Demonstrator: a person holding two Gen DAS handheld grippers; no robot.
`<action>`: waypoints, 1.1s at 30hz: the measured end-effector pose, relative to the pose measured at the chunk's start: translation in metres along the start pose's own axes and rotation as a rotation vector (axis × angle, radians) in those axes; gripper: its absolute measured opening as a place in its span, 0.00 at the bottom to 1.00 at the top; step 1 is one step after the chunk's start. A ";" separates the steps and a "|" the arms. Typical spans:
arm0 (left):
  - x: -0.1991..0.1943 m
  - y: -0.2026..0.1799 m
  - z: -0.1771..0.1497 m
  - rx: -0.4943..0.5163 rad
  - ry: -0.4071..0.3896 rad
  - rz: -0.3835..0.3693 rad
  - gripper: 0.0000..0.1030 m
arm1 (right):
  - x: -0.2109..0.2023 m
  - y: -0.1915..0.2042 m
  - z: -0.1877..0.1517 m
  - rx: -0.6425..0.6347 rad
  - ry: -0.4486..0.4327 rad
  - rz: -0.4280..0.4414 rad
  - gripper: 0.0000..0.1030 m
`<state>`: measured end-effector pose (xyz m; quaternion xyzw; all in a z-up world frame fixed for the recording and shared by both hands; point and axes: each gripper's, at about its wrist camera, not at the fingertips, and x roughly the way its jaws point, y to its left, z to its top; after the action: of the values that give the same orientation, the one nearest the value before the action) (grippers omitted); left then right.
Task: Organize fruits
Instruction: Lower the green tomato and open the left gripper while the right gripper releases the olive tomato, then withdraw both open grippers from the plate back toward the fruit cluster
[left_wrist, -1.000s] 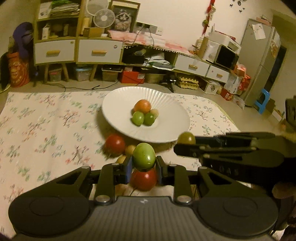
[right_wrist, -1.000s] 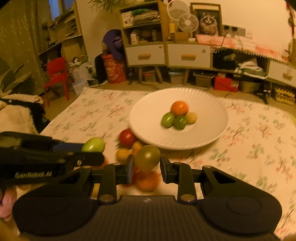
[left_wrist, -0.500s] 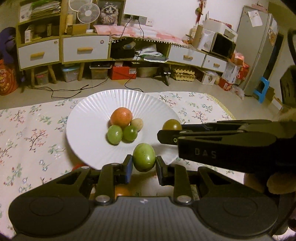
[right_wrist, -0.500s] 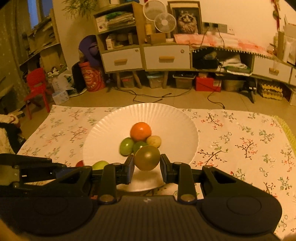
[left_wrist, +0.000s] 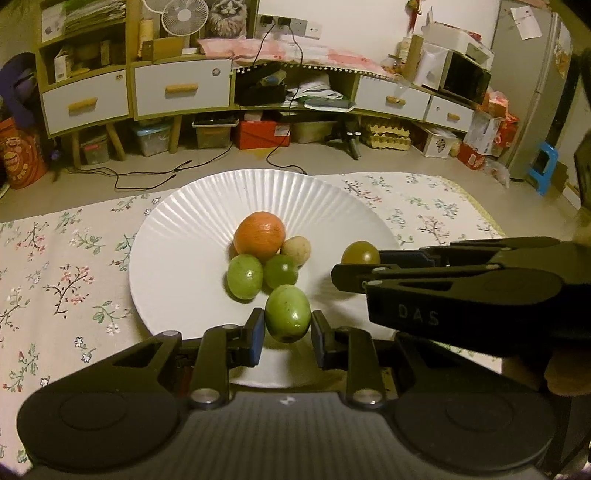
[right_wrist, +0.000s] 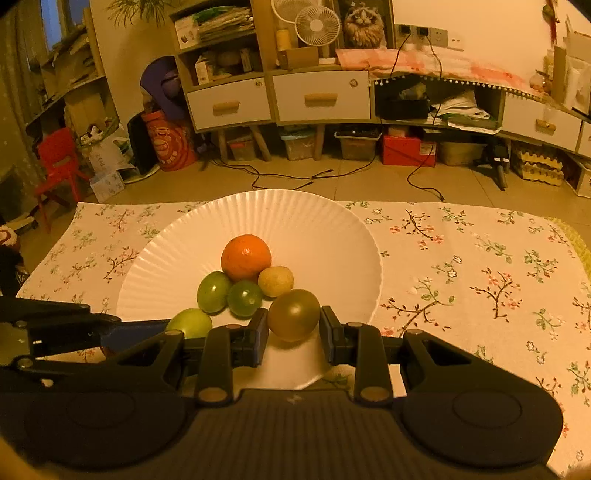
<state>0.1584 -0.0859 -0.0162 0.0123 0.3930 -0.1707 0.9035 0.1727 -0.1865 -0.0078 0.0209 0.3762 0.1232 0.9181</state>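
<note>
Fruits are what this is about, and both carried ones have just travelled from the loose cluster at the plate's near side to over the white plate (left_wrist: 192, 236) itself. A second ago red and orange pieces lay below the fingers on the flowered cloth (right_wrist: 480, 266); now those are out of sight and the plate fills mid-frame, so I judge the release is close.

The left hand-held gripper (left_wrist: 287, 328) is closed down snugly on a green fruit (left_wrist: 288, 313), low centre of its view, just in front of the pile: an orange fruit (left_wrist: 259, 235), two green ones and a pale small one.

The right hand-held gripper (right_wrist: 293, 332) is likewise clamped on an olive-brown fruit (right_wrist: 293, 314), beside the pile's near right edge. Neither carried fruit visibly touches the plate yet.
</note>
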 end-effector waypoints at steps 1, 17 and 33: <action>0.001 0.000 0.001 -0.001 0.002 0.004 0.19 | 0.001 0.000 0.001 -0.005 0.002 0.000 0.26; 0.003 0.001 0.002 0.025 -0.003 0.032 0.20 | 0.008 0.007 0.005 -0.040 0.019 -0.029 0.26; -0.029 0.003 0.001 0.033 -0.041 0.042 0.54 | -0.022 0.015 0.009 -0.039 -0.018 -0.003 0.57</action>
<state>0.1418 -0.0751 0.0051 0.0320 0.3709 -0.1585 0.9145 0.1612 -0.1762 0.0157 0.0034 0.3656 0.1291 0.9218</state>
